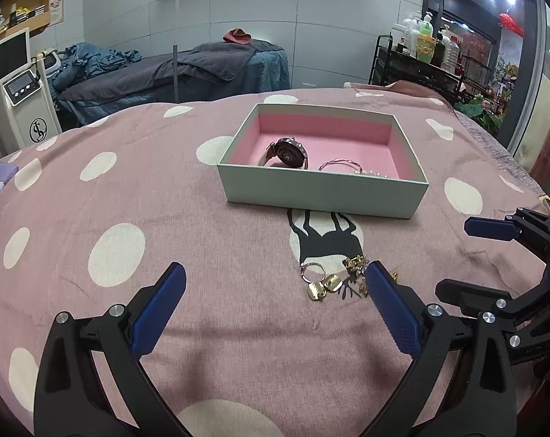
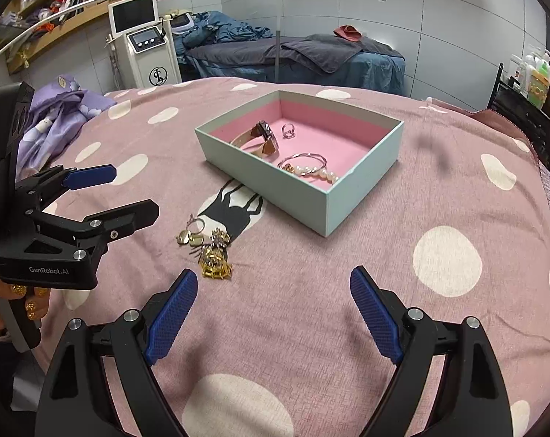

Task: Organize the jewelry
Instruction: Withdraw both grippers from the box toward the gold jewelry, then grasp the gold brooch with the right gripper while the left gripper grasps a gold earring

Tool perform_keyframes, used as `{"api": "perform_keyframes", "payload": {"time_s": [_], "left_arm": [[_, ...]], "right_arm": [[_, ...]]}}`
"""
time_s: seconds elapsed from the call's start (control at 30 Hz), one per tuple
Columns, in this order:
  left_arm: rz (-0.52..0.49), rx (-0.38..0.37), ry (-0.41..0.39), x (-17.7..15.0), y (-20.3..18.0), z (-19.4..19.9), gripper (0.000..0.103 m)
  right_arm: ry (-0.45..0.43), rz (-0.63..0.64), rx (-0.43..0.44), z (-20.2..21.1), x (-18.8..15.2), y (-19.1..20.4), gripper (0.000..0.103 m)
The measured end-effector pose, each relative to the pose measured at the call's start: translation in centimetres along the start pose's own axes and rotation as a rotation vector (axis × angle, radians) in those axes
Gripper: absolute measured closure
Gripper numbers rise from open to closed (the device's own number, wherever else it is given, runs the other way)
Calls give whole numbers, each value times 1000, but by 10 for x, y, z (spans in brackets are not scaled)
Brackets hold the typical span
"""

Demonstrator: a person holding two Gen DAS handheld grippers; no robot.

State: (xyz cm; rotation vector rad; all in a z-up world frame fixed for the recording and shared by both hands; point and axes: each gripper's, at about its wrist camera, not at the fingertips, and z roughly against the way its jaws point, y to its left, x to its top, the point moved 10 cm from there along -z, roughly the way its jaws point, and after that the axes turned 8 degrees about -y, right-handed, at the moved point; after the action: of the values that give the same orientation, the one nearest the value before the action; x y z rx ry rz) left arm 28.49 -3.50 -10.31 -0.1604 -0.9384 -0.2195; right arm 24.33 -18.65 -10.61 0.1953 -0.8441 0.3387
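Bedspread [image 2: 366, 273], soft woven cloth, dusty pink with large cream dots and a black printed figure [image 2: 234, 207], lightly creased; it carries every item listed. Box [image 2: 296, 196], rectangular, stiff card, pale mint outside, matte pink lining, open-topped; it sits on the bedspread beyond both grippers. Contents: watch [image 2: 264, 138] with round dark face and tan strap, lying on its side at the left of the box; small silver ring [image 2: 288, 131] behind it; thin silver bangle [image 2: 304, 162] near the front wall; pearl bracelet [image 2: 322, 174] touching the bangle, beads round and glossy.

Loose jewelry [image 2: 205, 245] outside the box, clustered on the bedspread just in front of the printed figure: thin silver hoop, two flat gold heart-shaped charms, and a tangled gold piece with small stones; exact type of the tangled piece cannot be told.

Left gripper [image 1: 275, 313], black frame, blue cross-hatched pads, fingers wide apart and holding nothing; the loose jewelry lies just beside its right fingertip [image 1: 375, 273], partly hidden by it. Right gripper [image 2: 273, 313], same build, fingers wide apart and holding nothing; the cluster lies near its left fingertip [image 2: 187, 284], just beyond and outside the gap.
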Motion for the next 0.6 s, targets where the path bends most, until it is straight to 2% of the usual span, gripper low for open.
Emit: {"api": "perform_keyframes", "payload": {"time_s": [0.17,0.37,0.53,0.6], "left_arm": [[-26,24,8,-13,2,2,6],[-17,5,23,-24,3,2,6],[-17,-6,52,-33,2,-3,18],[-26,-9,63,-35,1,-5,24]], "right_arm": [[33,27,-1,-4,-11,2,20],[63,62,19,-10,-16,12,36],[84,85,46,-18,-16,26,40],[99,84,57,-24,-16,32,46]]}}
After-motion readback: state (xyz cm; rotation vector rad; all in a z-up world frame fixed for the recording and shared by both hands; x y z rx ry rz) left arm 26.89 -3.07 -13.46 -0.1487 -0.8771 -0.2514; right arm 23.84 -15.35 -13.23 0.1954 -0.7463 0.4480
